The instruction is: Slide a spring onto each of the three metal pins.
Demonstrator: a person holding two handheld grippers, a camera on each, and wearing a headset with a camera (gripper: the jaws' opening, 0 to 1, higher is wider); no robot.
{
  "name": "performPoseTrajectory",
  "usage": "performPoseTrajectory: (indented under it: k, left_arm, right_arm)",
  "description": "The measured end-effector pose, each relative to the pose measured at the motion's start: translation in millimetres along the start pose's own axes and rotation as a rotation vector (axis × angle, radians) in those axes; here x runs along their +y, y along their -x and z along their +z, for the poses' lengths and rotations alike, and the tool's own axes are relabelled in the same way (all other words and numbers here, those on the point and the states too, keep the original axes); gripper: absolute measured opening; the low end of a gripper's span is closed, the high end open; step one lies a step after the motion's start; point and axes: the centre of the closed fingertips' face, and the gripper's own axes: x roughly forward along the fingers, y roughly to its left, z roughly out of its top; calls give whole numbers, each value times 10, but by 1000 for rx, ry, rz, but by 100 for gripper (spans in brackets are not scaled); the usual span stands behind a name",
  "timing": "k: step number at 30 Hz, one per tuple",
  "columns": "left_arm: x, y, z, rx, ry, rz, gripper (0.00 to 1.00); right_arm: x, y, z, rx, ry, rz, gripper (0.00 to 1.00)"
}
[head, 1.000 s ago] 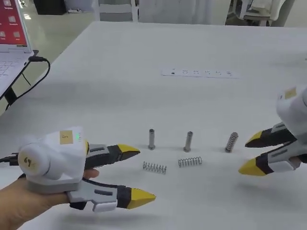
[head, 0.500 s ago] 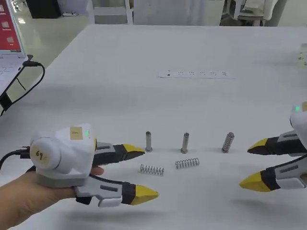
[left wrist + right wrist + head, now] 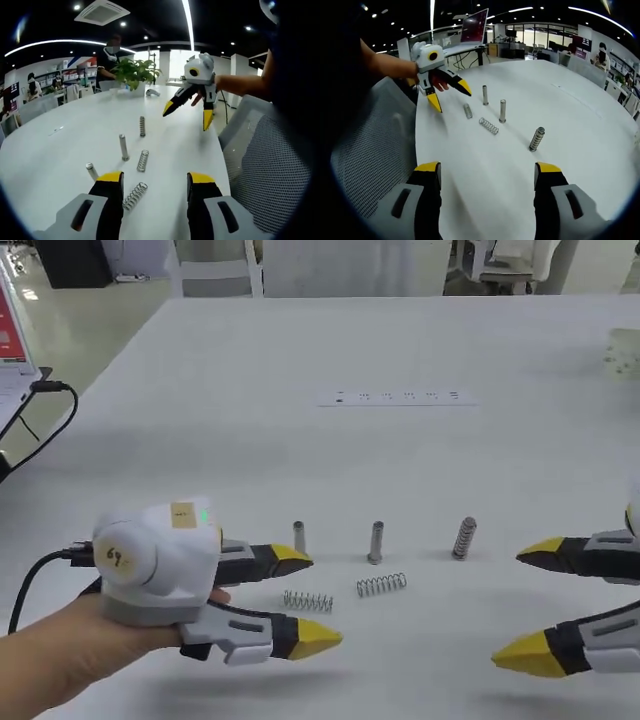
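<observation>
Progress stands at one of three: the right pin [image 3: 466, 524] wears a spring [image 3: 461, 542], while the left pin [image 3: 299, 537] and middle pin [image 3: 376, 542] are bare. Over the last second the left hand-held gripper [image 3: 320, 598] has been brought forward, so that the left loose spring [image 3: 307, 600] now lies between its spread, empty jaws. The right hand-held gripper [image 3: 508, 610], also released and empty, has been drawn back from the fitted pin. A pick-up of that spring by the left side is judged to be the step in hand. The other loose spring [image 3: 381, 584] lies flat on the tabletop [image 3: 400, 460], just in front of the middle pin.

The right hand-held gripper is cut off at the edge of the head view. How high the left jaws hang above the tabletop cannot be judged. Most of the right pin is hidden by its spring, and whether that spring is fully seated cannot be made out.
</observation>
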Motion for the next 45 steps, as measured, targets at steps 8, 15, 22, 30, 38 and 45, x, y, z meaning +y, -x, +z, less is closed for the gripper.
performPoseTrajectory:
  k: [8,15,22,30,38,45]
  left_arm:
    - [39,-105,11,23,3,4,43]
    - [67,-226,22,46,-1,7,40]
    - [121,-353,5,78,-4,11,37]
    - [206,-483,-35,126,-12,35,27]
    - [250,-577,-101,179,-29,42,22]
    - [252,-654,-158,216,-44,39,18]
  right_arm:
    - [143,-9,-6,-67,-41,17,90]
    - [163,19,34,-130,-60,2,98]
    - [139,53,46,-157,-75,-19,99]
    - [142,70,23,-164,-97,-26,99]
    - [136,82,-17,-165,-112,-34,99]
    - [133,89,-43,-166,-121,-37,99]
